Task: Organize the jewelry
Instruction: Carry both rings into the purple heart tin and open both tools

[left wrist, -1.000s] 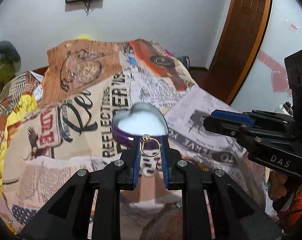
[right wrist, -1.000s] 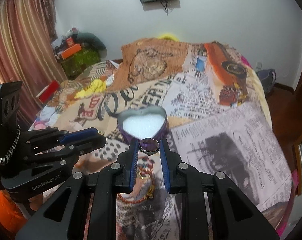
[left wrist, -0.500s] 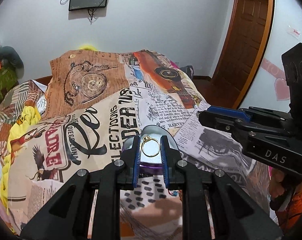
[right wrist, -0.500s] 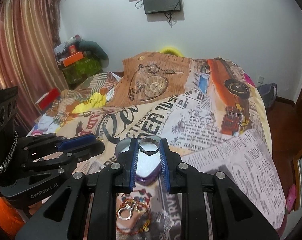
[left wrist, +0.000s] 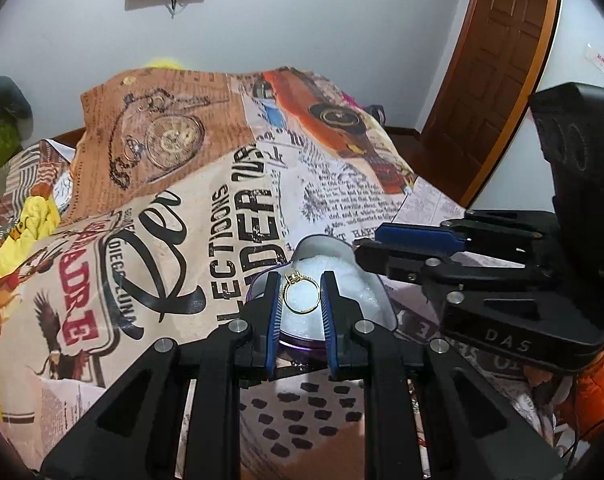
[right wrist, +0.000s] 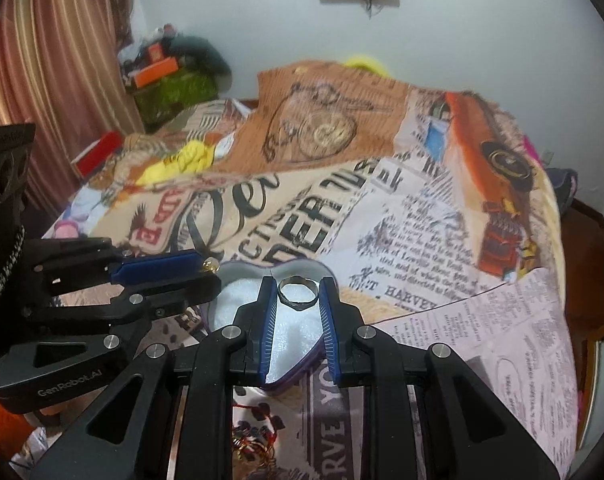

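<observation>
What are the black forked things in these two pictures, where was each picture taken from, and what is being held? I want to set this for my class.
There is no robot: a person holds a hand-held gripper in each hand, with a camera on each looking along its two blue-padded fingers. One picture comes from the left hand-held gripper, which pinches a thin gold ring. The other comes from the right hand-held gripper, which pinches a darker, wider silver ring. Both hover over a heart-shaped box with white padding, resting on a bedspread printed like old newspapers. More jewelry lies nearby.

Box tip – hidden (behind jaws)
</observation>
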Tool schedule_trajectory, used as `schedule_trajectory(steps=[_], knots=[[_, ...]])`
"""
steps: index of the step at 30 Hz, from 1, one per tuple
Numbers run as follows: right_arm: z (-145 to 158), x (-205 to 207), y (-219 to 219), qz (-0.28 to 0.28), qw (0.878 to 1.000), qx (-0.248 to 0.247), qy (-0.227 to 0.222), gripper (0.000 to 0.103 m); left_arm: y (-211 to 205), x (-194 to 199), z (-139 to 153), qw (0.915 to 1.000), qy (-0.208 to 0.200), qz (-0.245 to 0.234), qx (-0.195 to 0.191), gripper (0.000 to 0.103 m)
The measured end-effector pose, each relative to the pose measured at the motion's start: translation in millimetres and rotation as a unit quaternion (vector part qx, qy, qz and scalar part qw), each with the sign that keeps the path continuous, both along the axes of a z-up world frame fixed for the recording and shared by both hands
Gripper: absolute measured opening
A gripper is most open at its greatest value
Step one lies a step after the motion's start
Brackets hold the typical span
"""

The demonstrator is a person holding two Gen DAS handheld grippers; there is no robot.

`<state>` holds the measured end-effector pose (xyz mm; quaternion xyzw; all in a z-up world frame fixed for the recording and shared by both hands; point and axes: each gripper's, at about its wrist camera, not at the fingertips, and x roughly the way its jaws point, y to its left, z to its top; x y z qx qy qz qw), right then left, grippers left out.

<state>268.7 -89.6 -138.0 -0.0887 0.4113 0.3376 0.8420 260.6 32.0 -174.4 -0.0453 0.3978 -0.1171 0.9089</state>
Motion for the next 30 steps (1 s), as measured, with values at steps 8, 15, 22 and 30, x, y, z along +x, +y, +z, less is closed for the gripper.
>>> schedule_trajectory(steps=[8, 15, 22, 30], knots=[[-8.6, 7.2, 2.2, 0.018, 1.000, -0.017, 0.010, 0.019, -2.2, 11.4, -11.4, 0.9997, 0.024, -0.009, 0.006, 0.018], [-14.6, 11.2, 3.5, 0.025, 0.999, -0.022, 0.020, 0.019, -2.6, 12.1, -12.1, 0.9996, 0.025, -0.009, 0.007, 0.018], [-16.5, 12.5, 4.4, 0.027, 0.999, -0.027, 0.024, 0.019, -0.8, 11.2, -12.3, 0.9996, 0.028, -0.009, 0.005, 0.018], [-11.5, 6.0, 5.9, 0.031, 0.998, -0.041, 0.020, 0.025, 0.7, 4.7, -2.3, 0.9997, 0.021, -0.002, 0.012, 0.018]])
